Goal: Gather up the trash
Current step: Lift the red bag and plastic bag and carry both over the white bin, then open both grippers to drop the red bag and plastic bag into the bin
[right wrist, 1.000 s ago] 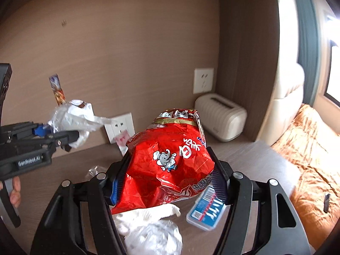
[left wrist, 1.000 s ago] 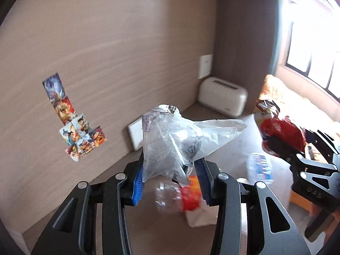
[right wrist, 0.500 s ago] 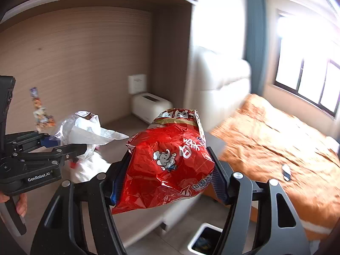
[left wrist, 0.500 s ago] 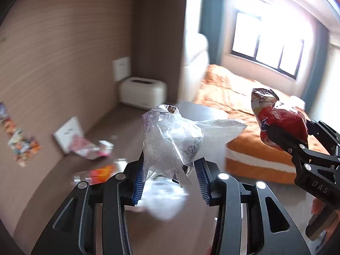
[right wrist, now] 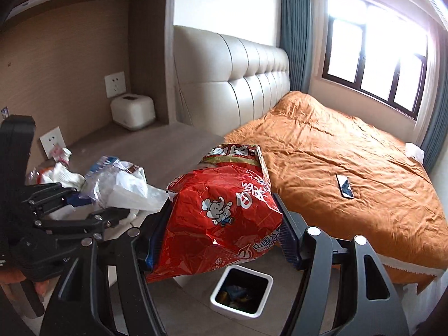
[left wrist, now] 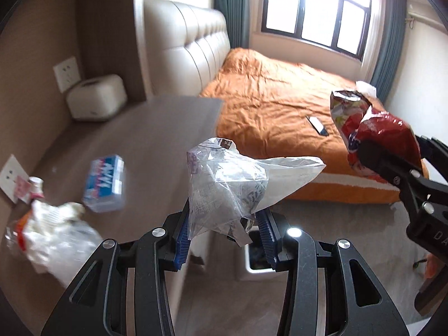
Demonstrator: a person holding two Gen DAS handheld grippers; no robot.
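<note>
My left gripper (left wrist: 224,238) is shut on a crumpled clear plastic bag (left wrist: 232,187), held in the air past the desk edge; it also shows in the right wrist view (right wrist: 120,187). My right gripper (right wrist: 221,240) is shut on a red snack bag (right wrist: 221,212), also seen at the right of the left wrist view (left wrist: 375,137). A white trash bin (right wrist: 242,294) stands on the floor below the red bag; in the left wrist view the trash bin (left wrist: 257,260) is partly hidden behind the plastic bag.
The desk (left wrist: 156,140) holds more trash: crumpled white paper and plastic (left wrist: 53,235), a blue tissue pack (left wrist: 105,187), a small bottle (right wrist: 65,154). A white box (right wrist: 133,110) stands at the desk's back. An orange bed (right wrist: 350,168) with a phone (right wrist: 345,186) lies to the right.
Both grippers have swung right from the desk wall toward the bed and floor, each still holding its bag. The trash bin has come into view below them.
</note>
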